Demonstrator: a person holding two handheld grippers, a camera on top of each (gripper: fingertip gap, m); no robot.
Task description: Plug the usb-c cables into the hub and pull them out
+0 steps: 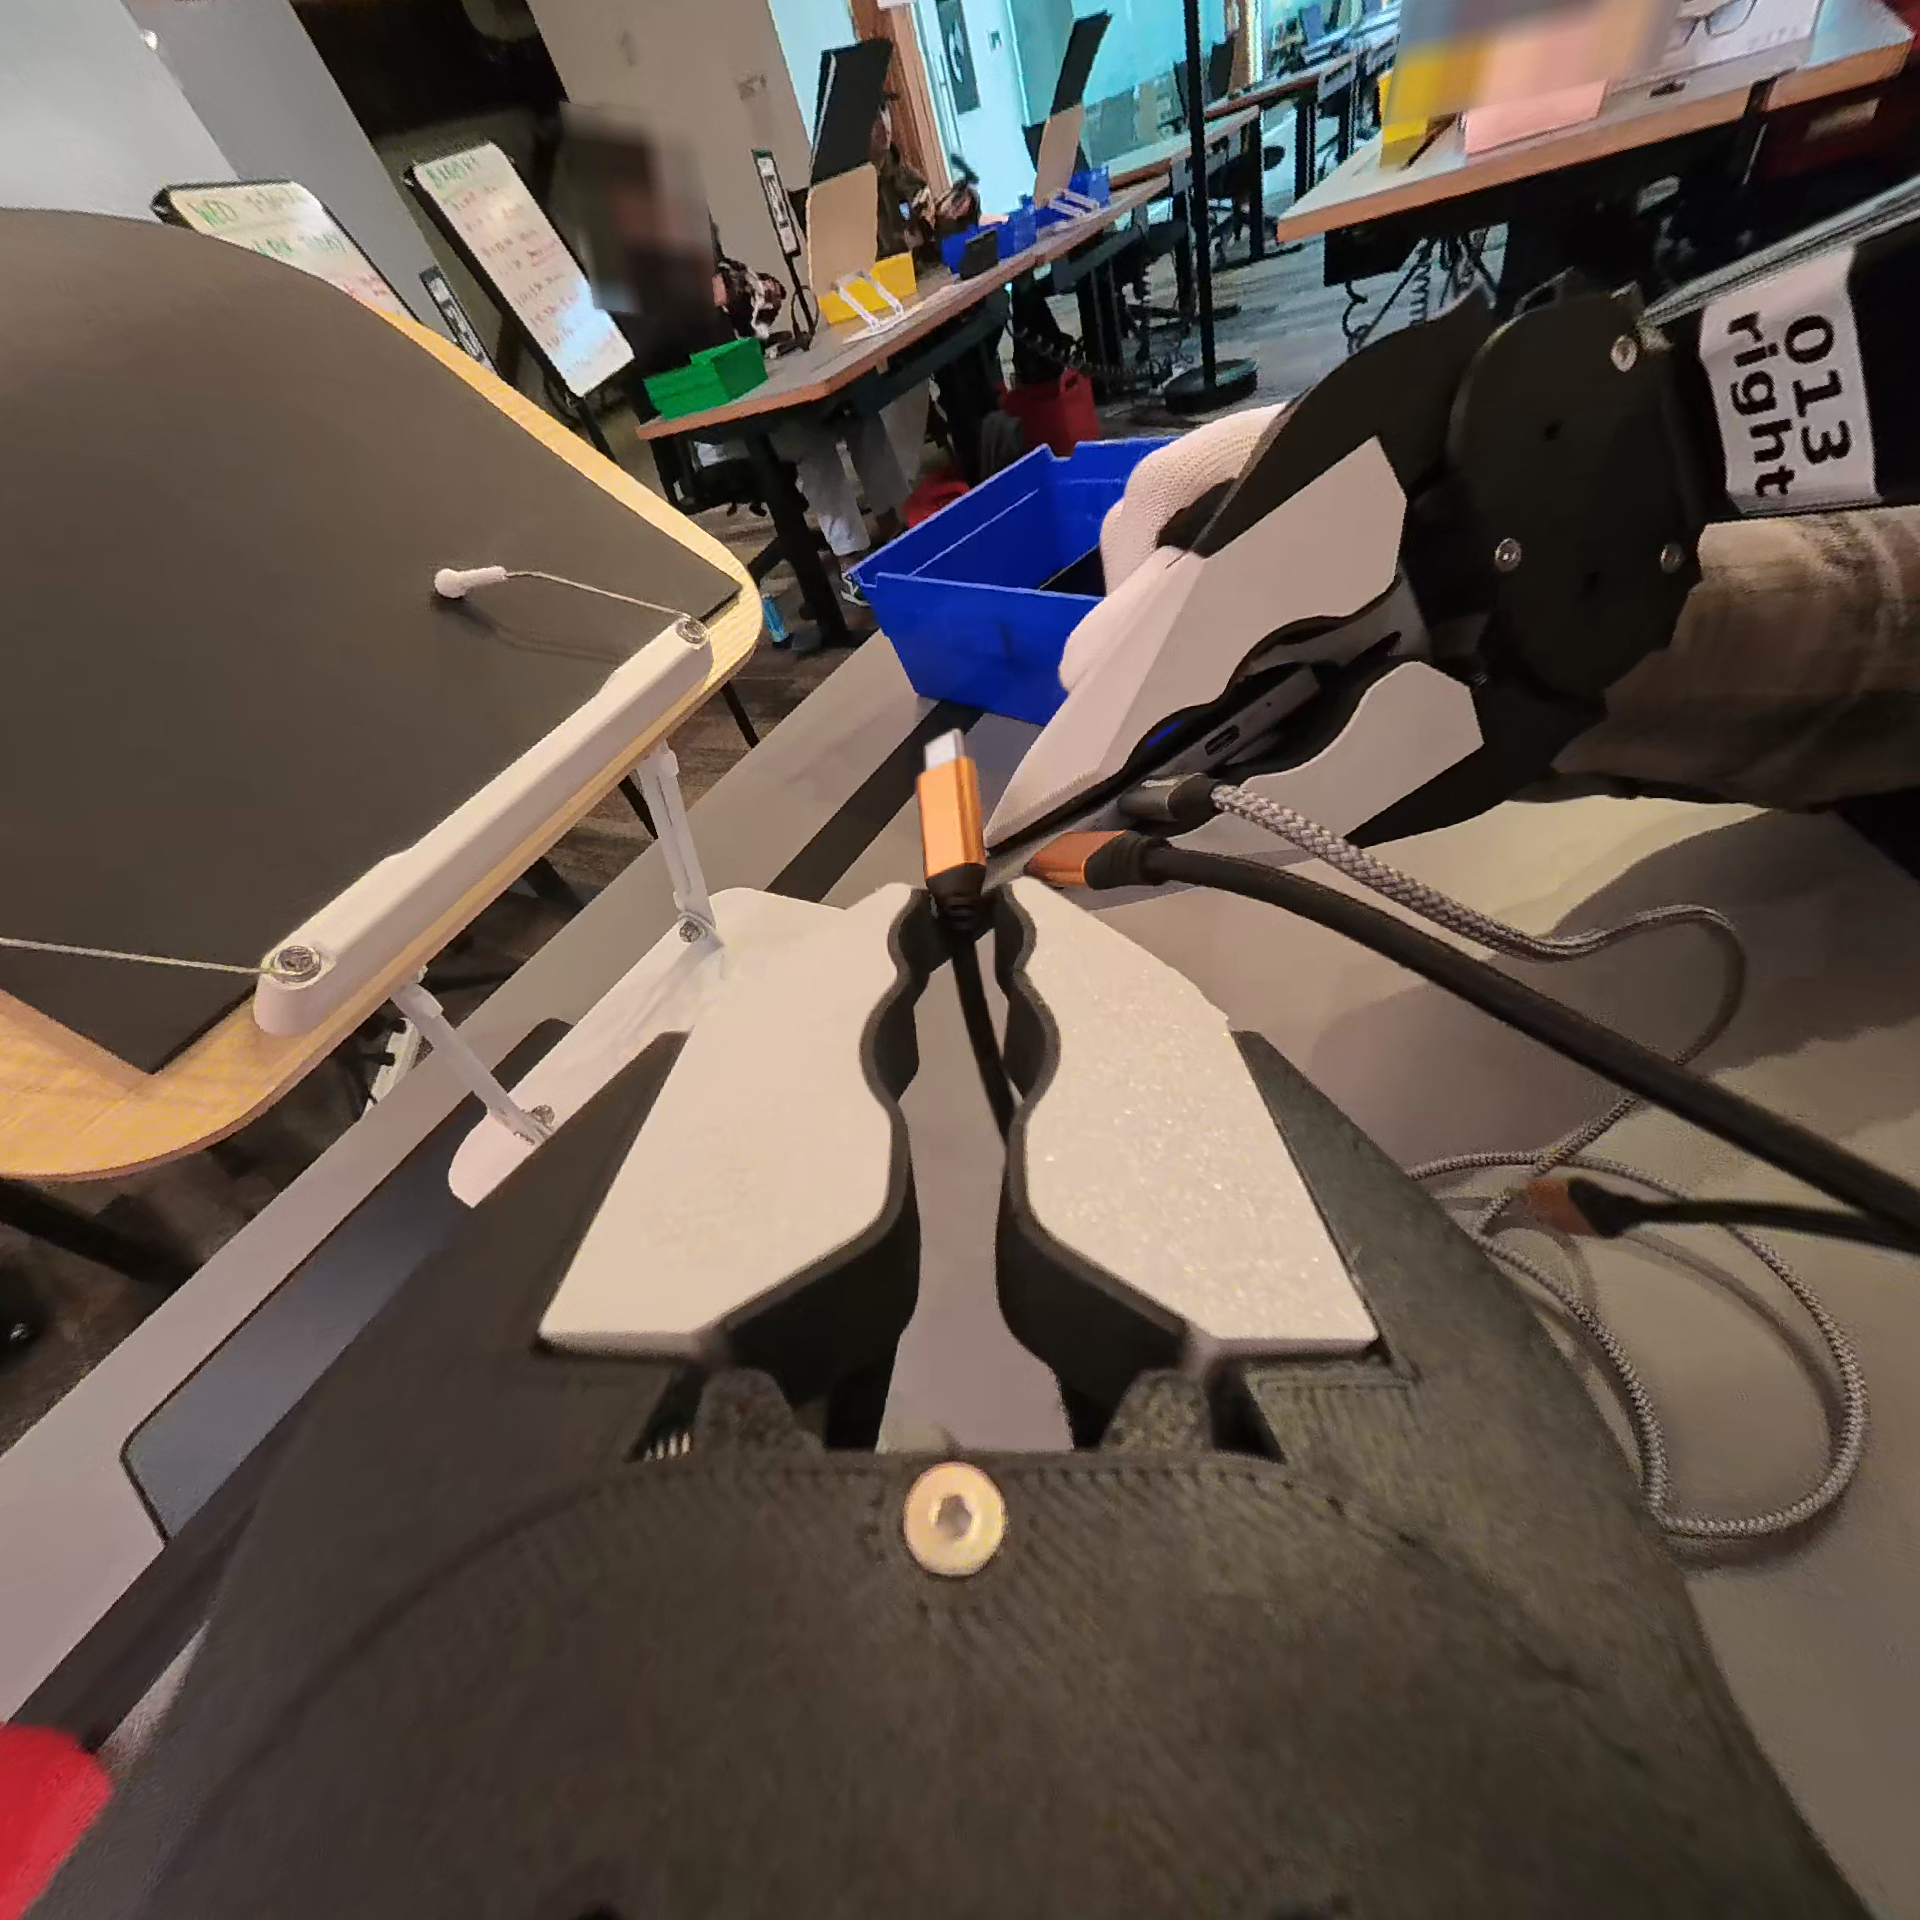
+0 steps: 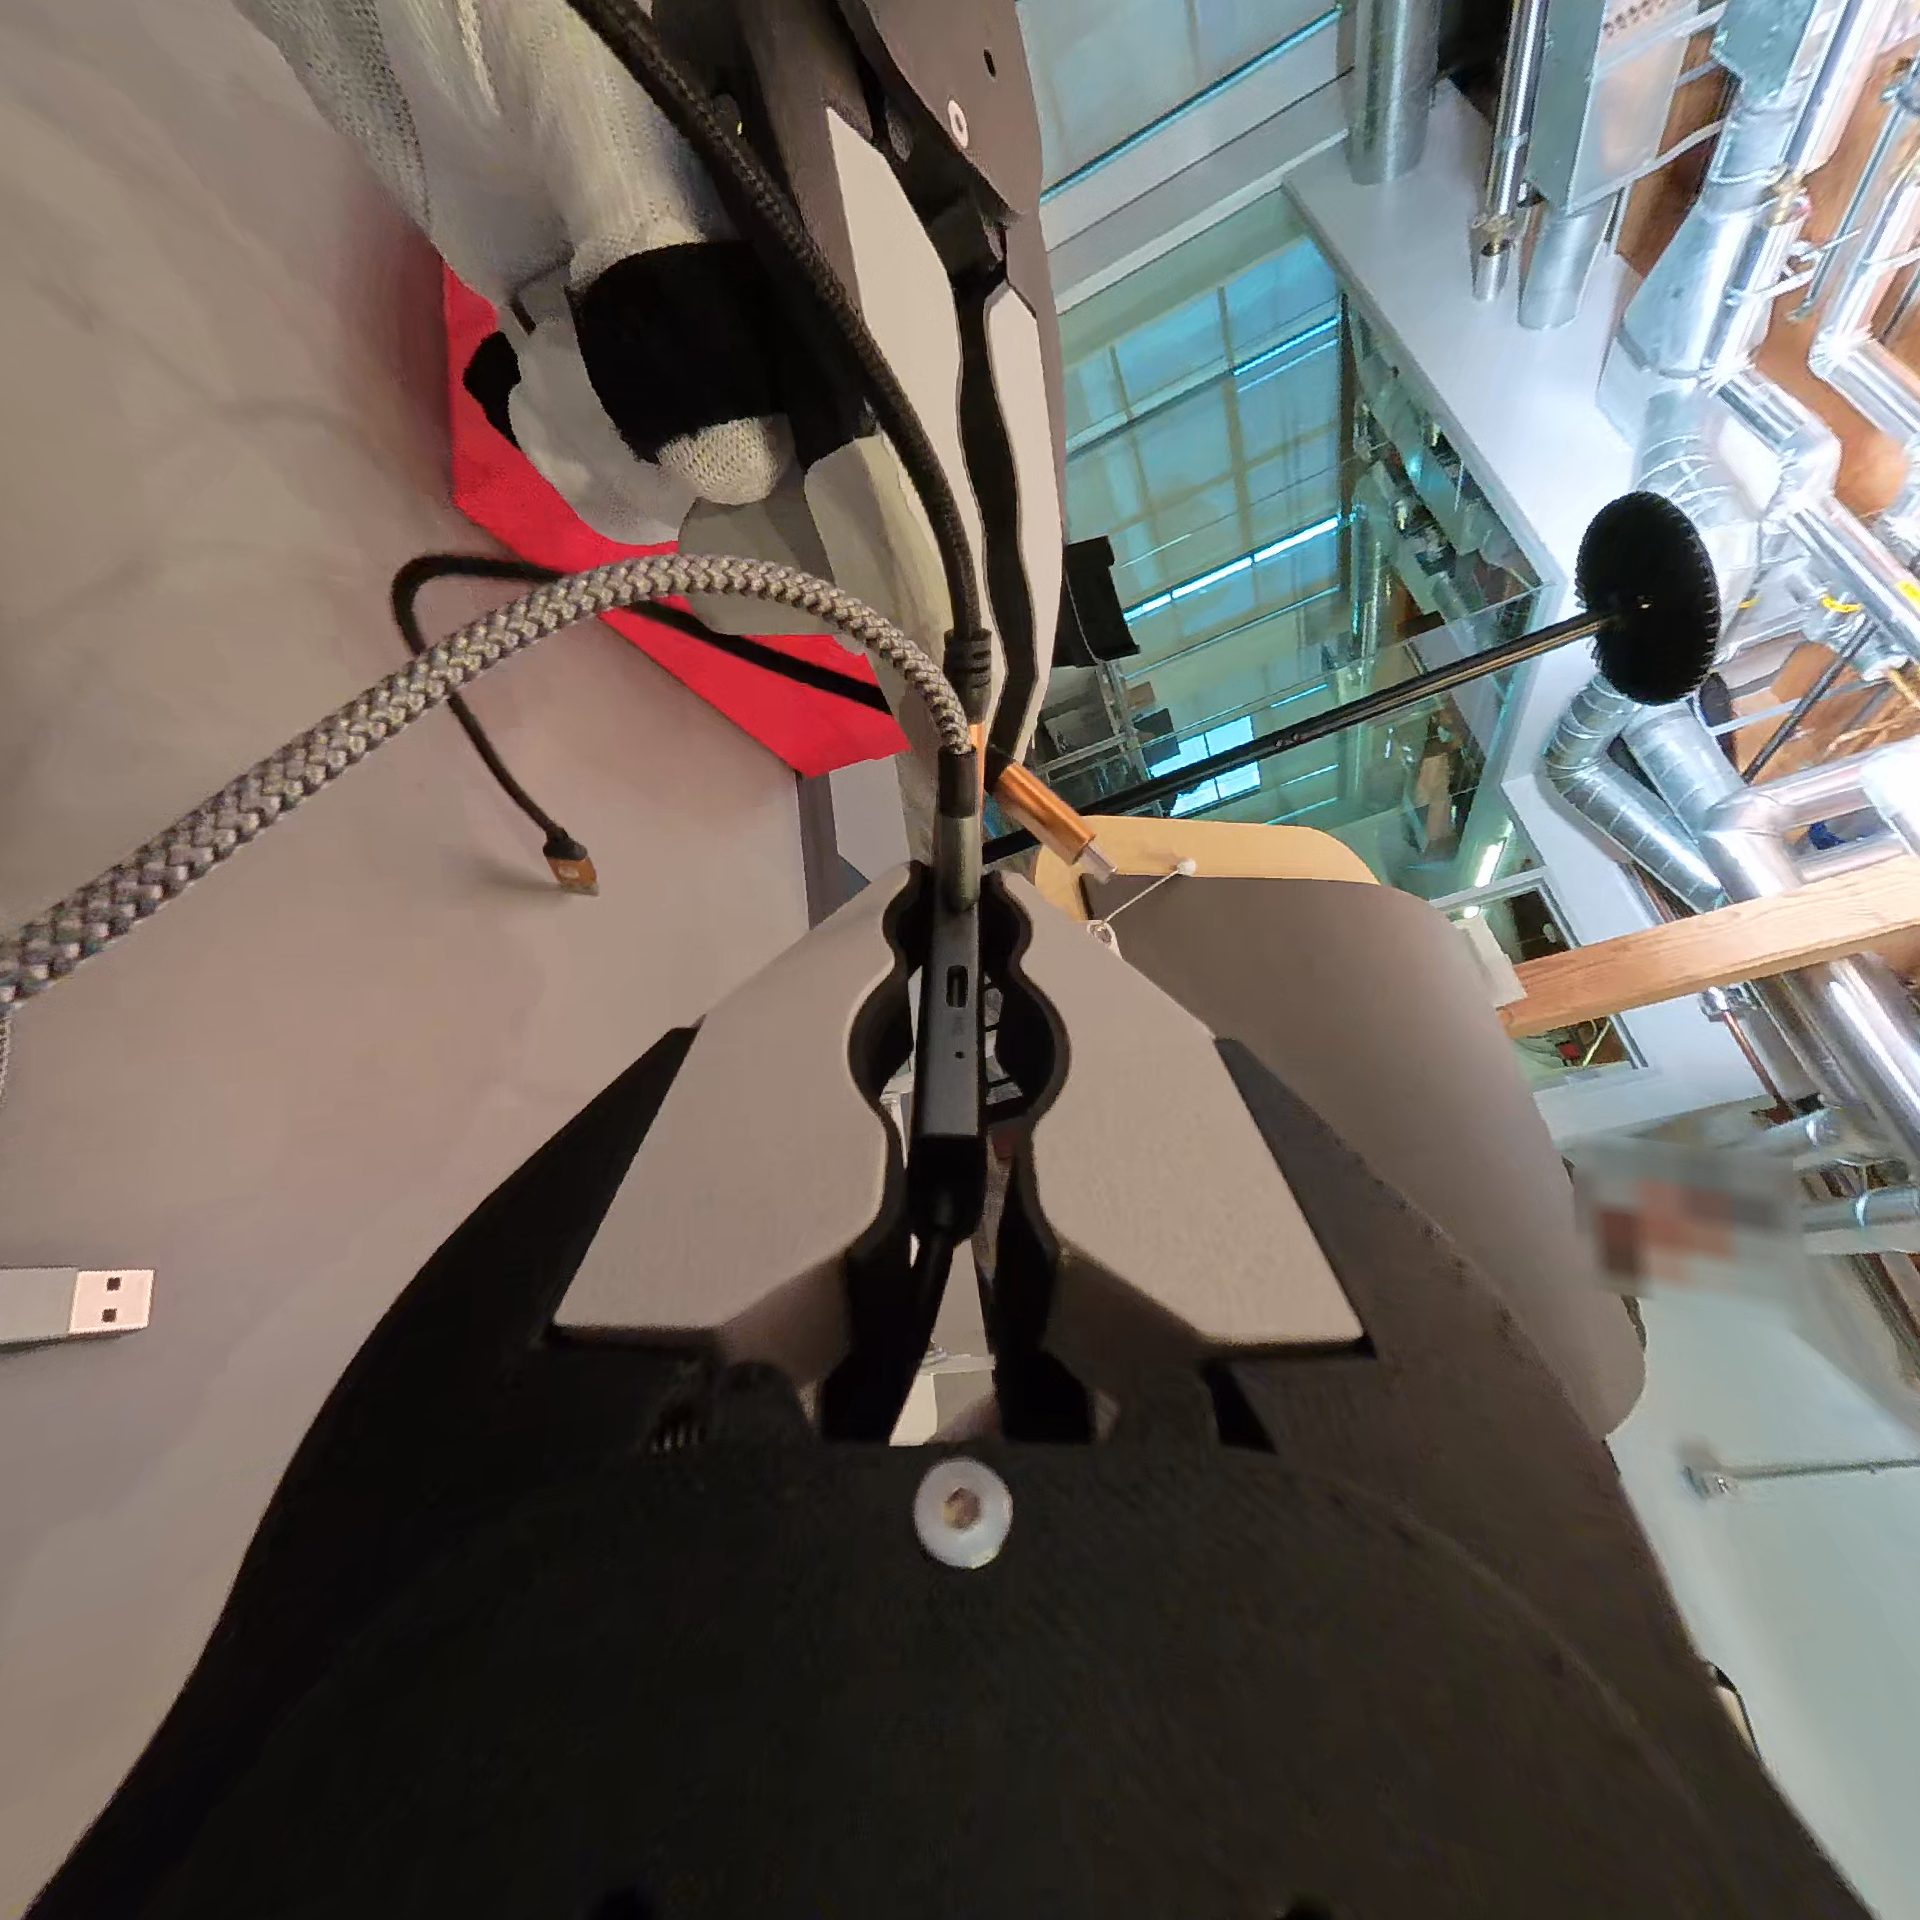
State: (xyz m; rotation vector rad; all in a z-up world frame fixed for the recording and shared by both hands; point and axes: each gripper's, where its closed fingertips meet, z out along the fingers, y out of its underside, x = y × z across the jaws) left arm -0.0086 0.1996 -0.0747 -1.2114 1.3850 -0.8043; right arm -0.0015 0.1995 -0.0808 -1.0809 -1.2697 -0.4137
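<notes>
Left tool (image 1: 961, 914): clamped on the orange-plug cable (image 1: 951, 821), plug free, pointing to 12 o'clock.
Right tool (image 2: 951, 904): gripping the dark hub (image 2: 948, 1049).
Hub: above the grey counter (image 2: 208, 1039), braided grey cable (image 2: 312, 738) plugged in at 12 o'clock.

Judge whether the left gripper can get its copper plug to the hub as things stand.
Probably yes: the left gripper holds the copper plug right beside the hub, nothing between, though two cables already crowd that edge.

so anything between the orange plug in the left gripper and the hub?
Nothing visible. The orange plug in the left gripper is apart from the hub, which the right gripper holds; two cables already plugged in sit beside the path.
</notes>
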